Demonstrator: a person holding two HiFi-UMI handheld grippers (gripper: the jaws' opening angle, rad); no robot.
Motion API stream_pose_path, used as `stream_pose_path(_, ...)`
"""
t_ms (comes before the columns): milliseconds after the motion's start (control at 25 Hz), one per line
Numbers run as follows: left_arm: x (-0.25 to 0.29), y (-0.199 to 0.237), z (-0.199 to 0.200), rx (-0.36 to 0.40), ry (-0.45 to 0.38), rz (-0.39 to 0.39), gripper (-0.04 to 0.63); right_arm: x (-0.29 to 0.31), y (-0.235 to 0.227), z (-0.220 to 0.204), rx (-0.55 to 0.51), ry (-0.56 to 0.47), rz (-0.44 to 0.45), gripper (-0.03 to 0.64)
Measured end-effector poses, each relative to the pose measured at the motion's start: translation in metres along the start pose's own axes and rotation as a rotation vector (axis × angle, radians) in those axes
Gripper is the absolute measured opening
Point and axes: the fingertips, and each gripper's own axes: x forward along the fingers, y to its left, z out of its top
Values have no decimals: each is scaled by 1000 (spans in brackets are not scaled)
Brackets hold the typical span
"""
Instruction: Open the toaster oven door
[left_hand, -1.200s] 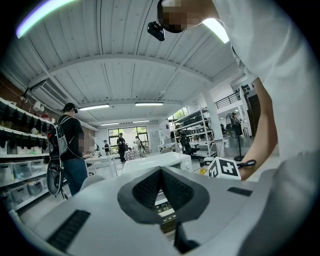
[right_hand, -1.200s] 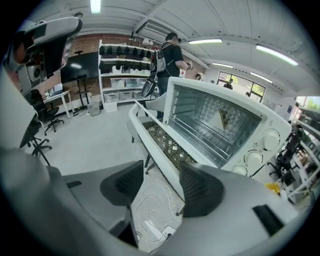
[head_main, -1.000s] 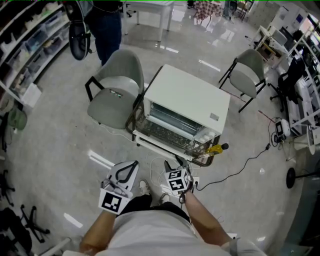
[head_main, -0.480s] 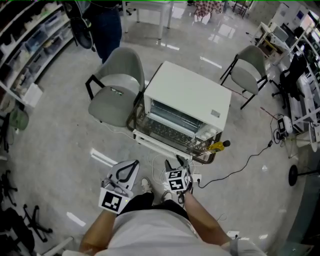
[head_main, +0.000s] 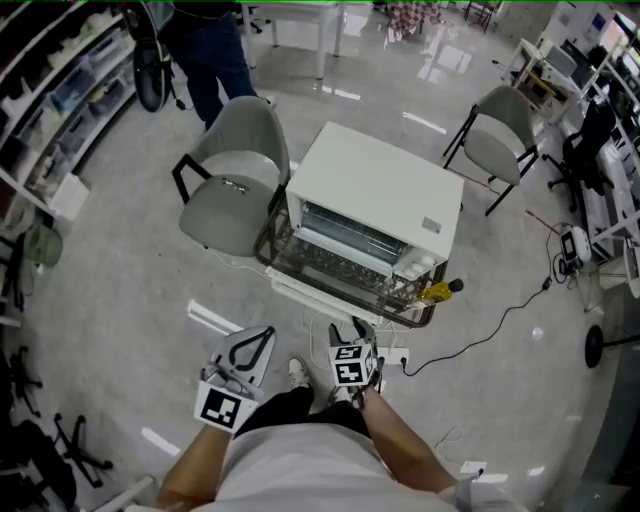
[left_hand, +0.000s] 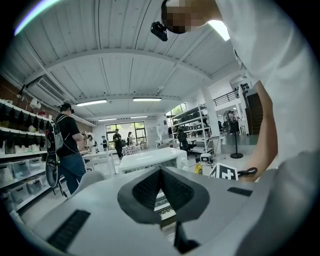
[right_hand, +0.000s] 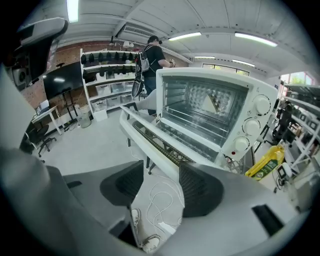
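The left gripper (left_hand: 160, 172) has its fingers pressed together on nothing; the right gripper (right_hand: 156, 186) holds its fingers spread, empty. Near ahead, the toaster oven (right_hand: 210, 110) door (right_hand: 150, 142) already lies fully down, so the opening looks done: keep clear of its edge. Glossy grey floor (head_main: 110, 290), a chair (head_main: 225, 190) beside it.

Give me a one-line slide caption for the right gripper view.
Open, empty right tongs facing the white toaster oven, its door already folded down.
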Motion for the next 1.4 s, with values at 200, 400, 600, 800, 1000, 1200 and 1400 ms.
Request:
stream_pose_path(200, 3, -6, 5, 6, -12, -7, 17, 2, 0, -10, 30, 17, -5, 235)
stream_pose_path(400, 3, -12, 6, 32, -11, -19, 17, 3, 1, -15, 25, 19, -10, 230)
stream_pose_path(600, -3, -15, 2, 16, 5, -10, 17, 10, 5, -26, 71, 43, 1, 224)
stream_pose_path(800, -8, -19, -1, 26, 14, -2, 17, 18, 9, -41, 117, 80, 17, 224)
stream_pose_path(1000, -11, -22, -5, 37, 25, 2, 17, 28, 9, -52, 140, 94, 20, 214)
stream_pose_path(1200, -13, -23, -16, 17, 70, 10, 17, 35, 8, -59, 166, 96, 16, 190)
stream_pose_path(1400, -11, -28, -22, 25, 92, 6, 17, 40, 9, -66, 185, 102, 26, 189)
